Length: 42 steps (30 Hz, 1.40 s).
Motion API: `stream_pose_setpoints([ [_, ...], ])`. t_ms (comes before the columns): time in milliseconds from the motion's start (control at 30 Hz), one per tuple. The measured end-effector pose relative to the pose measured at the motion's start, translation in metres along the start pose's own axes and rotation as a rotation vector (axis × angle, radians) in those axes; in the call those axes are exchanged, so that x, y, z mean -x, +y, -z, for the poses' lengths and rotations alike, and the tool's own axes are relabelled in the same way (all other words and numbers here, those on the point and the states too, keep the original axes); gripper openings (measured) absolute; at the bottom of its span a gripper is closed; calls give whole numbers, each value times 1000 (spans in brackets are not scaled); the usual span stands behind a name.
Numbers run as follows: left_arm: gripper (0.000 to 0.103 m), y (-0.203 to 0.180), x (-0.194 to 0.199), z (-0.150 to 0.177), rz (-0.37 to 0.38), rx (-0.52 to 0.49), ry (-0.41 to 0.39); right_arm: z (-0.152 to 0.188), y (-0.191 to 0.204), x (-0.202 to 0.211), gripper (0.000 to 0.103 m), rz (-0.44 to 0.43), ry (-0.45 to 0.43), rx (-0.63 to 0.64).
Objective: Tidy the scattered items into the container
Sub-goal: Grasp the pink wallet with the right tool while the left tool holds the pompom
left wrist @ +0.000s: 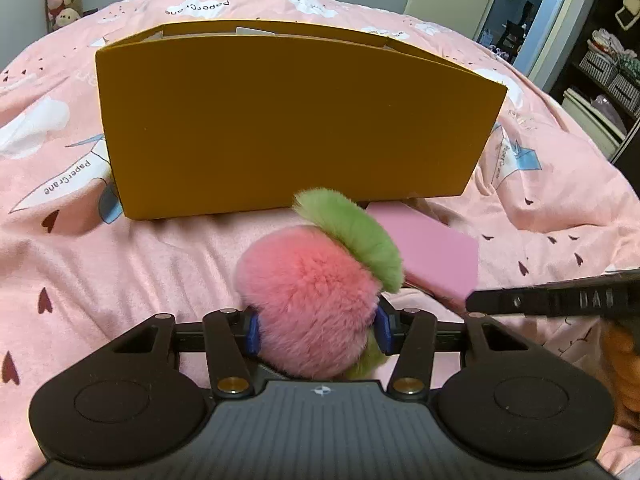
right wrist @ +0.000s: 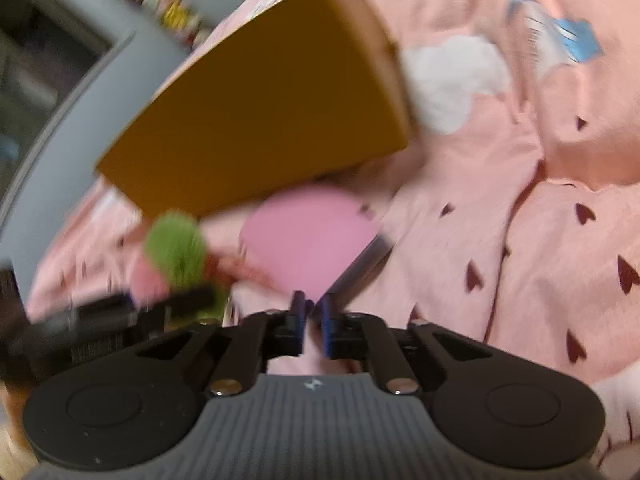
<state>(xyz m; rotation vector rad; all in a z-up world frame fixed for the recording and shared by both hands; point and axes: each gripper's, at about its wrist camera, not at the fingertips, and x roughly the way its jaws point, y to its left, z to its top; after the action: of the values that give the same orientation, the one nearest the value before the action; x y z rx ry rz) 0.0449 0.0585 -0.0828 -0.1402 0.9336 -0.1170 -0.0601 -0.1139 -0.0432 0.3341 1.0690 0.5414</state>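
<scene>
There is one box [left wrist: 296, 120] on the bed, mustard yellow cardboard, standing upright on the pink bedspread [left wrist: 120, 264] with its long side wall facing the grippers; its top is open, though little of the inside shows from here. In front of it I count two loose things: one fluffy toy [left wrist: 312, 300], pink with a green ruff, and one flat pink case [left wrist: 432, 252] lying just beside the toy, one end close under the box wall.

The left gripper [left wrist: 318, 330] stands about half open, and the toy fills the gap: the blue pads [left wrist: 254, 332] press into the pink fur on both sides, so it has hold of the toy, low over the bedspread and a little short of the box. Whether the toy is clear of the cloth I cannot tell.

The right gripper [right wrist: 314, 320] is closed almost completely, only a thin slit between its blue pads. Its tips sit at the near edge of the pink case [right wrist: 308, 236], but the picture is smeared, and I cannot tell whether the edge is pinched between them. From that side the toy [right wrist: 176, 248] and the left gripper's fingers [right wrist: 188, 298] show off to the left, and the box [right wrist: 260, 120] beyond.
</scene>
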Motion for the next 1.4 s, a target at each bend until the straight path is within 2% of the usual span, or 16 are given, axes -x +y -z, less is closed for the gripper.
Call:
stream_pose_setpoints([
  [67,59,0,0,0,-9,-3,-2,6,15,3,15,72,-25,122],
  [133,59,1,-2,0,-8,1,0,8,24,5,19,103,-40,217],
  [167,59,2,-2,0,-10,3,1,8,29,5,30,112,-50,268],
  [200,59,2,-2,0,-13,4,2,7,34,6,36,120,-57,313],
  [300,59,3,-2,0,-12,6,2,6,49,3,35,181,-77,487],
  [400,59,3,-2,0,-15,2,4,6,62,-3,39,235,-75,659],
  [500,59,2,-3,0,-19,-6,5,6,69,-17,42,261,-38,753],
  [600,59,2,-3,0,-19,-9,7,10,73,-28,43,333,-17,839],
  [867,59,1,-3,0,-20,-10,6,11,75,-41,47,388,21,945],
  [1033,59,2,-3,1,-19,-9,6,22,84,-63,51,453,-7,1062],
  [1133,59,1,-3,1,-19,-8,6,24,83,-71,51,479,-23,1084],
  [1233,59,1,-3,0,-18,-7,2,25,83,-68,45,484,-31,1087],
  [1400,59,2,-1,0,-15,-7,-7,27,89,-54,30,499,-71,1085],
])
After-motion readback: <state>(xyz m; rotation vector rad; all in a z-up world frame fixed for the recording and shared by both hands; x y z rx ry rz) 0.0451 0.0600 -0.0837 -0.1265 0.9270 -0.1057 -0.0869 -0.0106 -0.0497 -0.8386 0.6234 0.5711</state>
